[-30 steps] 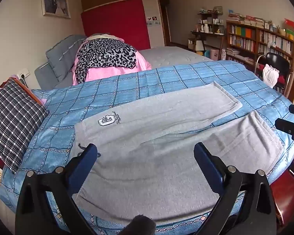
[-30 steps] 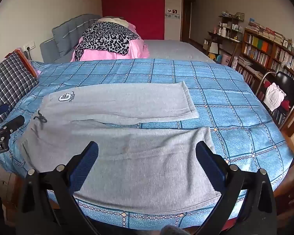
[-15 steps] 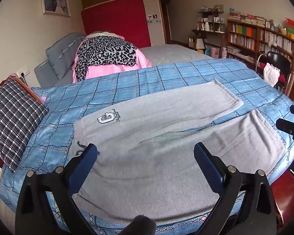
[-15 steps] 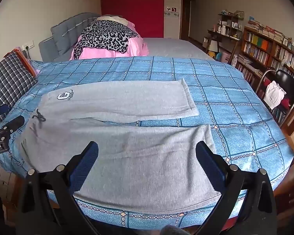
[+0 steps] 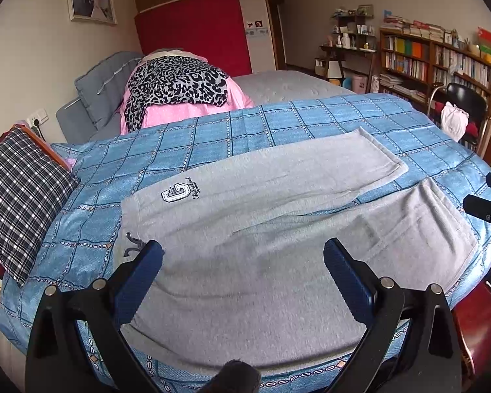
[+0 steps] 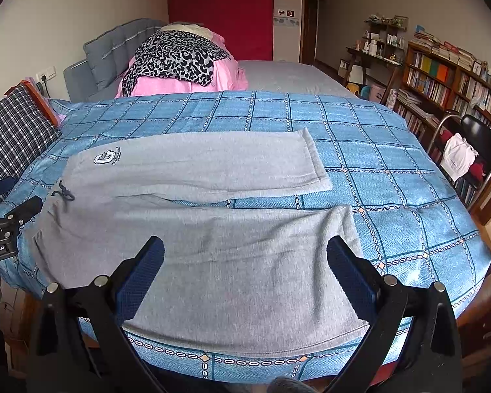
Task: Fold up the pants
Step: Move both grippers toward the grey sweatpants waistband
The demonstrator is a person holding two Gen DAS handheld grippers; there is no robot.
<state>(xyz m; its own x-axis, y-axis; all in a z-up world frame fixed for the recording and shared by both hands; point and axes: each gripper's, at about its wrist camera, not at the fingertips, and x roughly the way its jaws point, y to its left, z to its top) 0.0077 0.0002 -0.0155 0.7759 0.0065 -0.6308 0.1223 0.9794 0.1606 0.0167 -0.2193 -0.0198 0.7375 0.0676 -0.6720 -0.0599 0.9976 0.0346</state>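
Note:
Grey pants [image 5: 252,229] lie flat on a blue checked bedspread [image 5: 212,134], waistband to the left, both legs spread to the right; they also show in the right wrist view [image 6: 212,239]. A white logo [image 5: 175,193] marks the far hip. My left gripper [image 5: 244,255] is open and empty, held above the near side by the waist. My right gripper [image 6: 245,252] is open and empty, above the near leg's lower part. Each gripper shows at the edge of the other's view.
A plaid pillow [image 5: 19,196] lies at the left of the bed. A pink and leopard-print pile [image 5: 180,91] sits at the back. A black chair [image 6: 468,150] and bookshelves [image 6: 442,75] stand to the right. The bed's near edge [image 6: 245,360] is just below the grippers.
Both grippers have crept slightly forward and down toward the pants. The pants lie as before and both grippers stay open.

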